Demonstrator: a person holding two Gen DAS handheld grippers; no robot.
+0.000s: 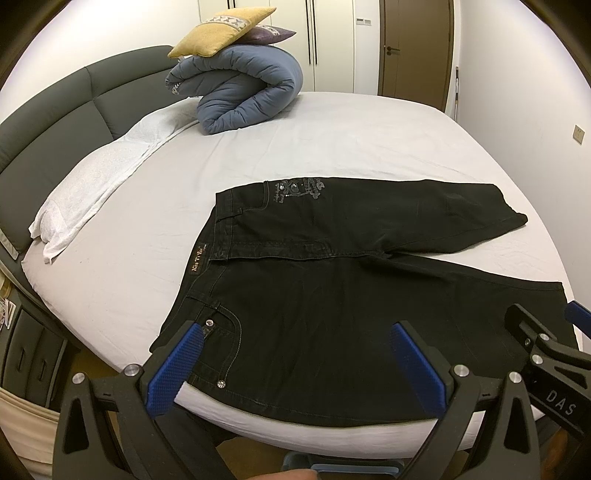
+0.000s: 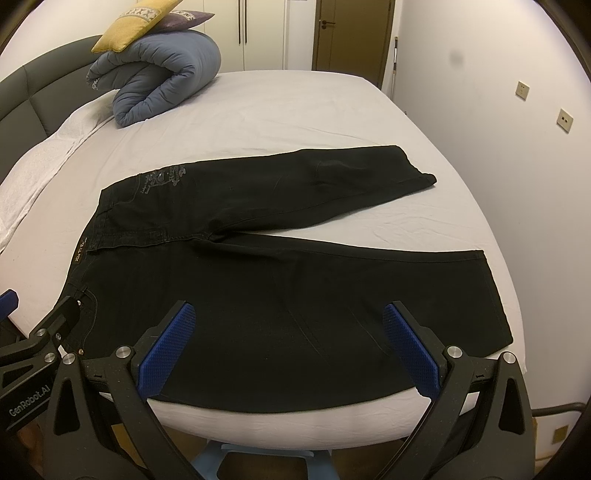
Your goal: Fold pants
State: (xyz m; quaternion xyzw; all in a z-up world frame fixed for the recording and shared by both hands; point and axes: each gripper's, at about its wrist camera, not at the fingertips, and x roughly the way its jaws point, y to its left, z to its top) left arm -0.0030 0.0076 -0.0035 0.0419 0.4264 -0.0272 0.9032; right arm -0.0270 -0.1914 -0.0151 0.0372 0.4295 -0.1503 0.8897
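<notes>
Black pants (image 1: 325,295) lie flat on the white bed (image 1: 332,140), waistband to the left, legs spread apart to the right. They show the same way in the right wrist view (image 2: 266,280). My left gripper (image 1: 295,336) is open and empty, above the near leg by the waist pocket at the bed's front edge. My right gripper (image 2: 284,321) is open and empty, above the near leg's lower half. Each gripper's side shows in the other's view, the right one (image 1: 546,354) and the left one (image 2: 44,332).
A rolled blue duvet (image 1: 240,92) with a yellow cushion (image 1: 221,31) and a purple cushion (image 1: 273,34) sits at the bed's far left. A white pillow (image 1: 103,177) lies along the dark headboard (image 1: 48,122). Walls and a door (image 1: 417,48) stand behind.
</notes>
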